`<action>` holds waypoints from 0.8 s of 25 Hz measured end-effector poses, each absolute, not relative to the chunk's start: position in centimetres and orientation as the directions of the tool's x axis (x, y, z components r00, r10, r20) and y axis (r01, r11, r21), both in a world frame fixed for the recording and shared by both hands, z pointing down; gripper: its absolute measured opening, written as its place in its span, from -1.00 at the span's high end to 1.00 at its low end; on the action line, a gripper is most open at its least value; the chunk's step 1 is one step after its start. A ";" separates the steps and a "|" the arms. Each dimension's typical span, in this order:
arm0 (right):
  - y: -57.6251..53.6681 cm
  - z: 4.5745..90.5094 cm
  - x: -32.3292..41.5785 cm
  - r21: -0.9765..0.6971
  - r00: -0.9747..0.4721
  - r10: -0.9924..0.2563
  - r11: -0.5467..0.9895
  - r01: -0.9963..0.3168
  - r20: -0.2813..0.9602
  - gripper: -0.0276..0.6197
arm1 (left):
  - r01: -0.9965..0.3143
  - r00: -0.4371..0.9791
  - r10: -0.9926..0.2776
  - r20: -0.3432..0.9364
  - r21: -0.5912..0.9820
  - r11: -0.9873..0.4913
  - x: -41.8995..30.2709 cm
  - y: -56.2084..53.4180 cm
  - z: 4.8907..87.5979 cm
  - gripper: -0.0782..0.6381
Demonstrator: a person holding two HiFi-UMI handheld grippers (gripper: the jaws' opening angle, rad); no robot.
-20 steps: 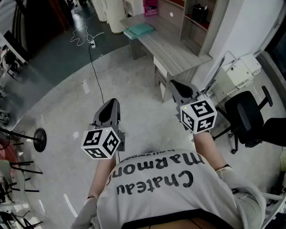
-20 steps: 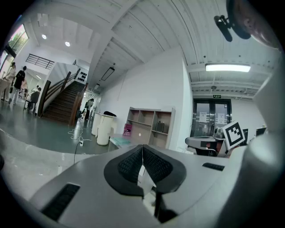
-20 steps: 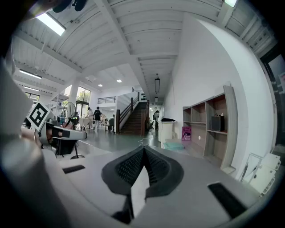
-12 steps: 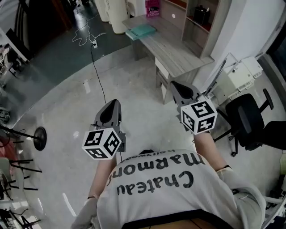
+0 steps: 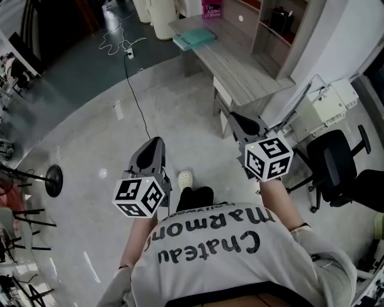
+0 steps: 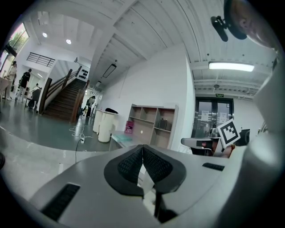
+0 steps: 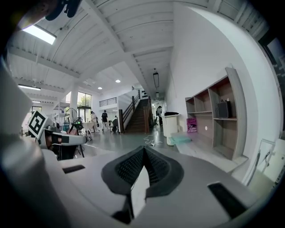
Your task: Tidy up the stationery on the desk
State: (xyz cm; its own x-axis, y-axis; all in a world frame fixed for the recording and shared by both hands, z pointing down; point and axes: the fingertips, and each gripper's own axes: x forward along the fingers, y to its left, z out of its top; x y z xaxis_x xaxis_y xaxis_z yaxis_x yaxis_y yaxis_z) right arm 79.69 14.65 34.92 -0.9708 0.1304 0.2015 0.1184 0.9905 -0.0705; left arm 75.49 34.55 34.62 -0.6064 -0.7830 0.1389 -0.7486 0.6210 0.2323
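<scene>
A grey wooden desk [image 5: 240, 66] stands ahead of me, with a teal folder [image 5: 194, 38] near its far end and a pink book [image 5: 212, 10] upright beyond it. The same desk [image 7: 209, 147], teal folder [image 7: 181, 139] and pink book [image 7: 192, 124] show in the right gripper view. My left gripper [image 5: 153, 146] is held over the floor, jaws shut and empty. My right gripper [image 5: 238, 117] hangs near the desk's near end, also shut with nothing in it. In each gripper view the pads meet: left gripper [image 6: 142, 149], right gripper [image 7: 144, 150].
Wooden shelving [image 5: 279, 30] rises behind the desk. A black office chair [image 5: 336, 162] and a white box [image 5: 327, 102] stand at the right. A black cable [image 5: 132, 78] runs across the polished floor. A round stand base [image 5: 53, 181] lies at the left. My shoe [image 5: 185, 178] shows below.
The view has shifted forward: desk and floor slid slightly down the picture, and my shoe and leg have come into sight between the grippers. Both grippers stay shut.
</scene>
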 end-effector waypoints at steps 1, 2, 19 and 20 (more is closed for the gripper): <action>14.4 35.1 79.1 -0.083 -0.970 0.135 0.989 0.121 0.203 0.87 | -0.750 -0.606 -0.783 0.143 0.225 0.622 75.0 34.3 34.7 0.74; 14.2 35.2 78.5 -0.091 -0.969 0.139 0.988 0.123 0.206 0.87 | -0.750 -0.606 -0.782 0.148 0.220 0.623 74.5 34.0 34.9 0.74; 11.2 33.5 59.6 -0.119 -0.970 0.103 0.990 0.079 0.219 0.87 | -0.780 -0.556 -0.822 0.123 0.265 0.567 53.9 30.3 32.2 0.74; 11.2 33.3 58.3 -0.117 -0.971 0.102 0.990 0.078 0.218 0.87 | -0.780 -0.556 -0.822 0.121 0.267 0.567 52.5 30.4 32.0 0.74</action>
